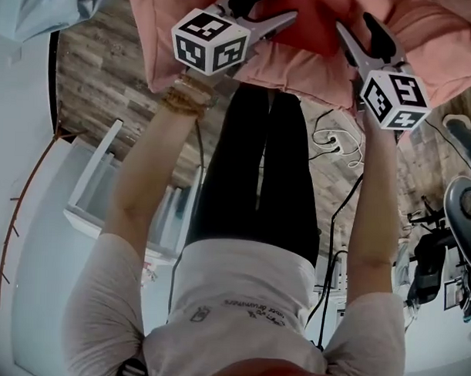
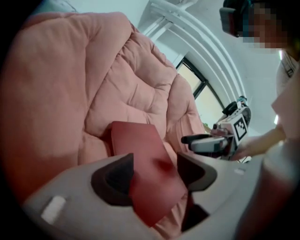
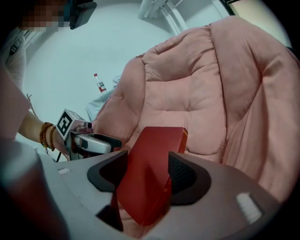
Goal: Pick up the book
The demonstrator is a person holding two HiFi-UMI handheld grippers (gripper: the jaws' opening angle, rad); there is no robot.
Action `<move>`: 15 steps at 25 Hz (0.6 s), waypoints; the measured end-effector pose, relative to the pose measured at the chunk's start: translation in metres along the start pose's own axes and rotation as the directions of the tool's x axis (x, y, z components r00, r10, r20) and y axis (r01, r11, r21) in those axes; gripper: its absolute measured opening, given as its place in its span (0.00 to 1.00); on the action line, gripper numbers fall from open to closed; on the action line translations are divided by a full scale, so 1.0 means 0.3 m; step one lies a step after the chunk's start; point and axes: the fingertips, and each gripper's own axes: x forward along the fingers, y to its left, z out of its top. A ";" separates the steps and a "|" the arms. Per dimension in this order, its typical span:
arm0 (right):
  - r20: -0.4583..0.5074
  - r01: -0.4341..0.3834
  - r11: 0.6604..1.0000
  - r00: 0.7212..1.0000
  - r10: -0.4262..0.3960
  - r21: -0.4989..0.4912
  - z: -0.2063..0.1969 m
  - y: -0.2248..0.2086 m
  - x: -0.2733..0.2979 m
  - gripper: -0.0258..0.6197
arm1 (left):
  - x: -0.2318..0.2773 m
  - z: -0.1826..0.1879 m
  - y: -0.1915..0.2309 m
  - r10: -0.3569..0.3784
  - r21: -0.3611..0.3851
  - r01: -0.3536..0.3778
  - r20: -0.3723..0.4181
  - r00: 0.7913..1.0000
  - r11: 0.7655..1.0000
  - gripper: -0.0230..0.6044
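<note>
A red book [image 1: 307, 24] lies tilted on a puffy pink cushion [image 1: 301, 70]. My left gripper [image 1: 286, 23] reaches it from the left side, my right gripper [image 1: 343, 31] from the right. In the left gripper view the book [image 2: 140, 145] shows in the gap of the left gripper [image 2: 154, 173], whose jaws stand wide with no pad visibly pressing on it. The right gripper view shows the same: the book [image 3: 157, 145] sits between the spread jaws of the right gripper [image 3: 147, 176]. Each gripper appears in the other's view.
The pink cushion [image 3: 201, 93] fills the space behind the book. Below it are a wood floor [image 1: 93, 70], white cables [image 1: 333, 140], a white frame [image 1: 105, 179] at the left and dark equipment [image 1: 450, 229] at the right. A small bottle [image 3: 99, 83] stands farther off.
</note>
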 end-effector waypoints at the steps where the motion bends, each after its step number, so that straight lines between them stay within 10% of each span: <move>1: -0.008 0.000 1.000 1.000 0.000 0.006 -0.018 -0.016 0.018 0.47 | 0.019 -0.019 0.020 0.003 -0.006 -0.003 -0.012 1.000 1.000 0.51; 15: -0.072 0.011 0.990 0.997 0.000 0.142 -0.219 -0.162 0.226 0.53 | 0.173 -0.141 0.203 0.000 -0.138 -0.009 -0.064 0.998 0.990 0.59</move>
